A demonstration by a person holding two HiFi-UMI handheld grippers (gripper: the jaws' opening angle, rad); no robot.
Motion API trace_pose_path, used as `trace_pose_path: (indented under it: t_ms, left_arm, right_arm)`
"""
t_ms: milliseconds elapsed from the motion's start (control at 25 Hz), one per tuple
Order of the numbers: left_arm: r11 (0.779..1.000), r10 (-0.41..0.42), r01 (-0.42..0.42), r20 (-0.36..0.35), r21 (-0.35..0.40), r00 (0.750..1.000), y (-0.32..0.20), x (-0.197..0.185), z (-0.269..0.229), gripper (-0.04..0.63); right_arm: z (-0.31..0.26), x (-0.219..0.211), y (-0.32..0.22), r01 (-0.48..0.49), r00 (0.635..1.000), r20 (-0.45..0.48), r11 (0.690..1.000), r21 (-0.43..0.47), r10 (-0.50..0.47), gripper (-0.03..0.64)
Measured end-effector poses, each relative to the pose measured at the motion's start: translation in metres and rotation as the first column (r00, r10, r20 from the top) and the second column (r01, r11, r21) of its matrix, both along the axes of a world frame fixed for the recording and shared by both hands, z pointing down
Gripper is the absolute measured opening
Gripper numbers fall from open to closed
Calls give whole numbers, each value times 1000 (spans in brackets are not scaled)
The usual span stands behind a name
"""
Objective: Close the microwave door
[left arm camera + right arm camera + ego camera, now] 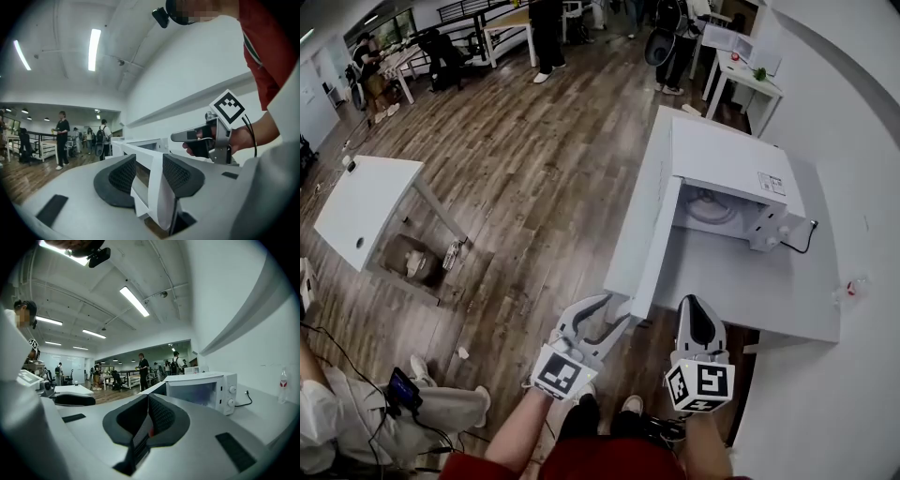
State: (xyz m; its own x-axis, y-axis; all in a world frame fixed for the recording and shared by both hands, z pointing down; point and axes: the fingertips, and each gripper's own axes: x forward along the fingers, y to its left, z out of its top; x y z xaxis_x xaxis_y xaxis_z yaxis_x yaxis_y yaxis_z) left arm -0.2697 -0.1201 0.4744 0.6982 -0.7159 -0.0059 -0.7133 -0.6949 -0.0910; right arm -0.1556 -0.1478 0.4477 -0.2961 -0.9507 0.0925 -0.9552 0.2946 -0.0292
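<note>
Microwave, white, on a white tabletop beside the wall, cavity facing the near edge, two knobs at the right of its front. Hinged at the left, door swung wide open, standing out from the cabinet toward the person along the tabletop's left border. At that door's free end, left gripper, pointing level, fingers apart, the door's white edge upright between them. Clear gap on the left finger's side; right finger just beside the door's face, contact there not certain. Just right of the door, right gripper over the tabletop's near edge, level too, fingers together, pad against pad. Black cable from the microwave's right side across the tabletop. Small clear bottle with red on it near the wall, well apart from the microwave. Further left, wooden floor and a separate white table.
</note>
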Motion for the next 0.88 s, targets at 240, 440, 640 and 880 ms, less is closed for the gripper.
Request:
trace_pose_path:
  t_ms: [240,440,640,880]
  left_arm:
    - [982,187,-184,43,-49,981,10,6,24,215]
    - [954,294,-289,58,-87,954,8,14,44,233]
    - [921,382,-372,81,-112,921,5,20,63,236]
    - [897,438,-425,126,-122,890,-2,25,79,229]
  right_arm:
    - [13,-2,-4,-42,999,-17,999,-28,41,29]
    - [20,-4,-7,-71,997,-32,996,-45,70,29]
    - [27,-5,-9,-113,993,-44,992,-62,110,29]
    - [35,2,-12,-160,986,-54,984,-74,156,29]
